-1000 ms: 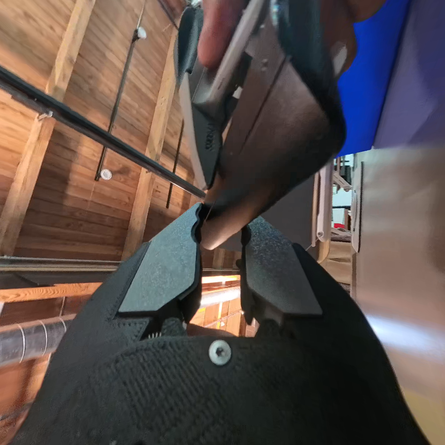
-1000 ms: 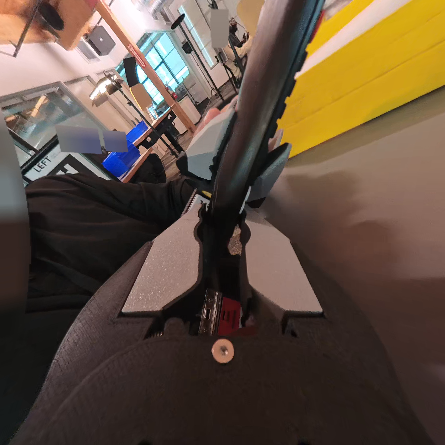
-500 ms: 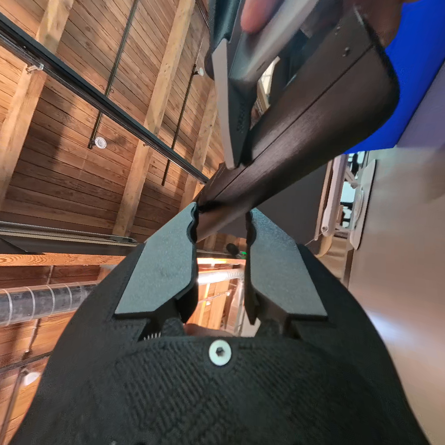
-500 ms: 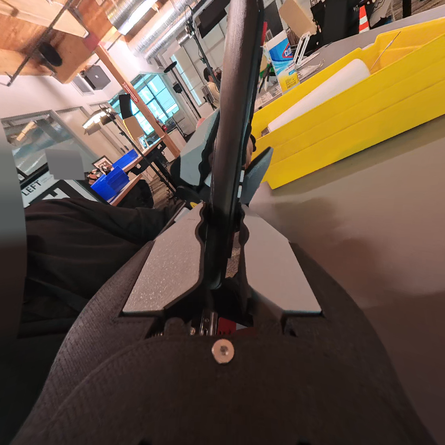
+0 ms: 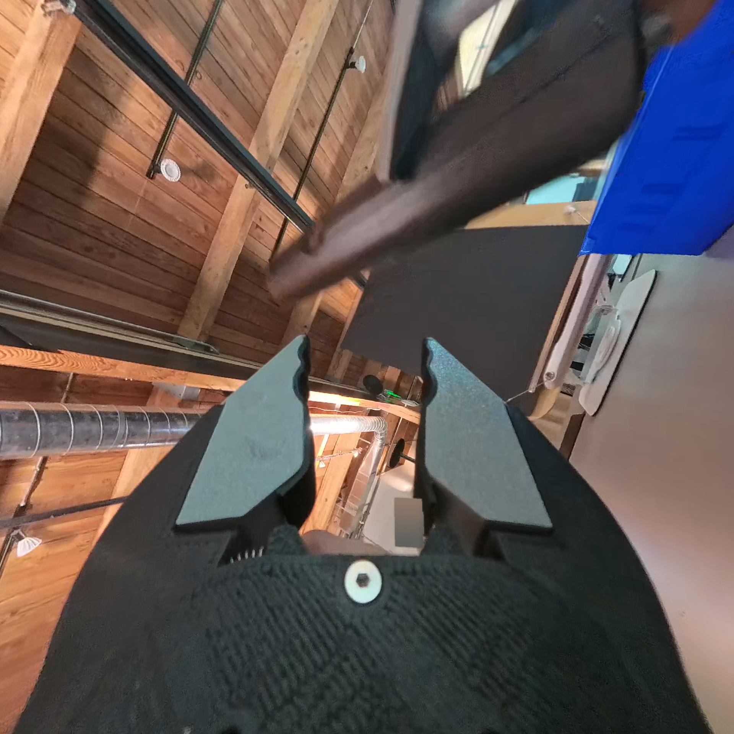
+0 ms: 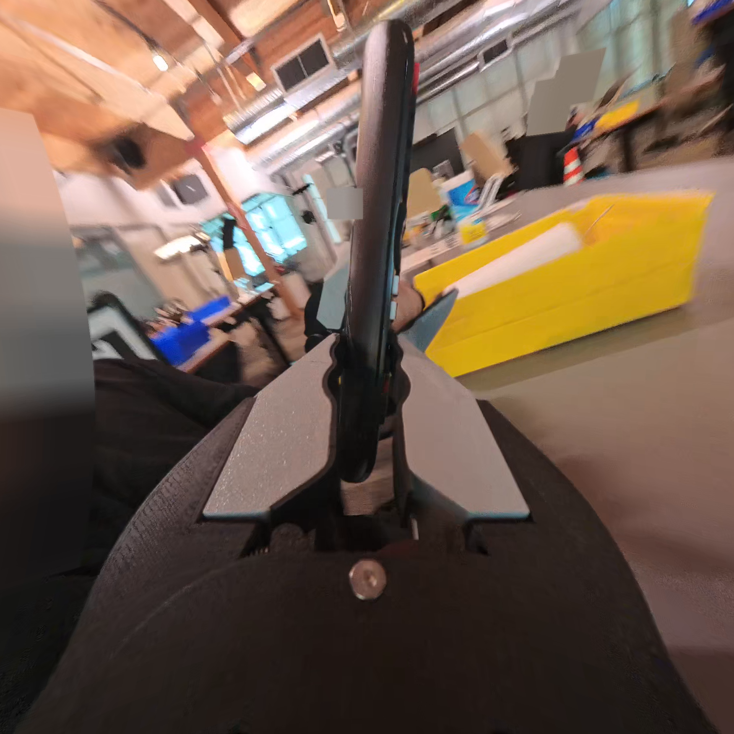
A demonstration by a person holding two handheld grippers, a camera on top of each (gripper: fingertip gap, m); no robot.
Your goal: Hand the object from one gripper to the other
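Left gripper fingers have spread and let go; right gripper fingers now clamp the remote alone

Right gripper has the remote between its fingers, standing upright, its lower end down in the gap. Left gripper sits just behind the remote, one finger on each side, apart from it. Bin on the desk, behind and right of the remote; roll lies in the bin. Left wrist view: remote slants above the left gripper, clear of its fingers.
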